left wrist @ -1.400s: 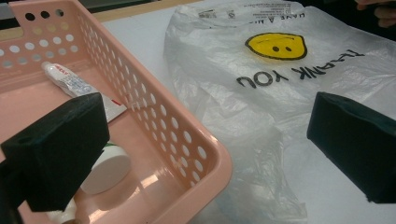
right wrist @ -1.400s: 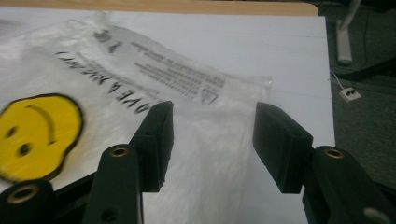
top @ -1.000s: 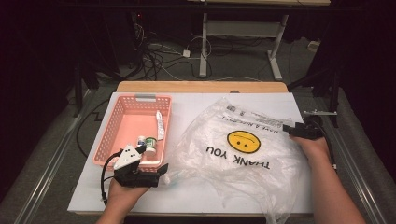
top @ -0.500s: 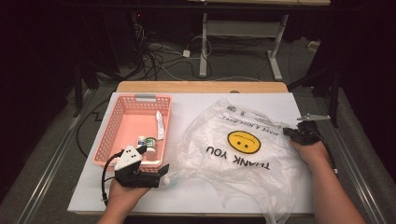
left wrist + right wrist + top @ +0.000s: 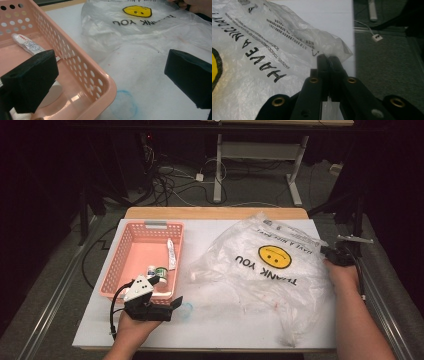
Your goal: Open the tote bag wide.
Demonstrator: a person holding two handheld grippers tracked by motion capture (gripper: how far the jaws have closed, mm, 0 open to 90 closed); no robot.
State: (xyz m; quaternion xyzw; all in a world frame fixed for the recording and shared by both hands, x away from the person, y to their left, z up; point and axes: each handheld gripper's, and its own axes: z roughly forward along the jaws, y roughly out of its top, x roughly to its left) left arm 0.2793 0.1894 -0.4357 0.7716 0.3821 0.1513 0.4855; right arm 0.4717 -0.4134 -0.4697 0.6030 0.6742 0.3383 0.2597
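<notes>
- R gripper (image 5: 334, 255) is sitting at the right edge of the high view, mid-height, at the plastic bag's (image 5: 265, 270) right edge; its jaws have just been closing & are now pressed together, w/ bag film pinched between the pads near the printed corner (image 5: 324, 58).
- Bag is lying crumpled across the centre-right of the white table (image 5: 210, 320), smiley face & "THANK YOU" print showing upside down; in the R gripper view it's taking up the left half, w/ the table edge & dark floor at right.
- L gripper (image 5: 172, 304) is resting low-left in the high view, just beside the near-right corner of the pink basket (image 5: 131, 251); jaws are standing wide apart, nothing between the pads.
- In the L gripper view one pad (image 5: 31, 80) is hanging over the basket's inside, the other (image 5: 191, 77) over the table, w/ the basket rim (image 5: 100, 75) running between.
- Basket is holding a white tube (image 5: 27, 45) & small bottles (image 5: 156, 271) toward its near end.
- Faint blue ring mark (image 5: 123, 103) is showing on the table just by the basket corner.
</notes>
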